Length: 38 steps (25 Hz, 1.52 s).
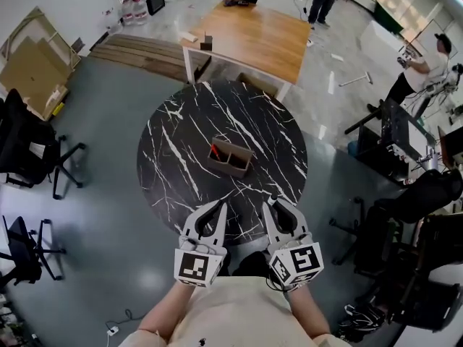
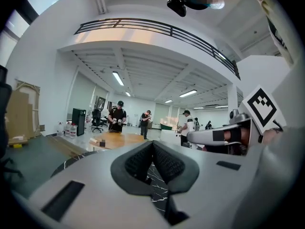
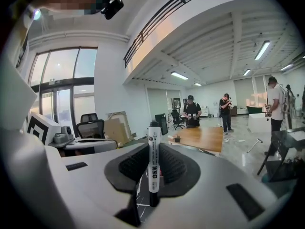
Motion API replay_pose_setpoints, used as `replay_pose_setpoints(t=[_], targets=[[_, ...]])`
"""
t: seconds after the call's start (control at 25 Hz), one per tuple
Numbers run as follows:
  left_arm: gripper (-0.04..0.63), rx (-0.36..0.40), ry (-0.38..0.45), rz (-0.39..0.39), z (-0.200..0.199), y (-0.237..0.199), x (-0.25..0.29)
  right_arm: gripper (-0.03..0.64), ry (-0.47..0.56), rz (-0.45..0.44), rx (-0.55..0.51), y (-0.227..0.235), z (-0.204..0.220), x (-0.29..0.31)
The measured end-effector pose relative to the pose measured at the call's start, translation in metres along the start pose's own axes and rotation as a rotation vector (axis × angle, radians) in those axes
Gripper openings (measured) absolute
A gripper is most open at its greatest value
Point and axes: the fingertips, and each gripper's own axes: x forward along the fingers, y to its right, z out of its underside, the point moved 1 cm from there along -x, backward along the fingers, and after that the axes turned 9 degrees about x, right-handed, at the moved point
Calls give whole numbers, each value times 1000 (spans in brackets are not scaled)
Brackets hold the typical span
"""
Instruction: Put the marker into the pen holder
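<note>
Right gripper point(image 1: 270, 207), held close, clamps the marker point(image 3: 153, 159) upright.

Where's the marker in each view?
Head view: I can't make it out at the right gripper.
Left gripper view: not in it.
Right gripper view: the marker is at centre, upright, clamped between the jaws.
Shared landmark: the wooden table.
</note>
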Motion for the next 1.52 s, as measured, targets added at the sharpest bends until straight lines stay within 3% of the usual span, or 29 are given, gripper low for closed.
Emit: replay_pose_setpoints(t=[0.4, 0.64, 0.84, 1.04, 1.2, 1.24, 1.36, 1.52], targets=[[11, -25, -8, -11, 10, -45, 29, 77, 82, -7, -51, 8, -15, 70], [11, -43, -50, -62, 32, -51, 49, 76, 15, -78, -55, 25, 5, 113], [11, -74, -88, -107, 43, -62, 81, 76, -8, -158, -180, 40, 11, 161], [11, -80, -149, -164, 57, -73, 97, 77, 18, -254, -209, 46, 24, 201], [12, -95, -189, -208, 80, -79, 103, 77, -88, -332, -401, 54, 56, 217], [11, -98, -202, -212, 86, -79, 105, 77, -95, -342, -394, 56, 61, 221], [11, -103, -230, -219, 101, -77, 111, 77, -18, -324, -212, 60, 64, 235], [11, -119, -259, -229, 118, -76, 116, 77, -33, -321, -196, 70, 80, 247]])
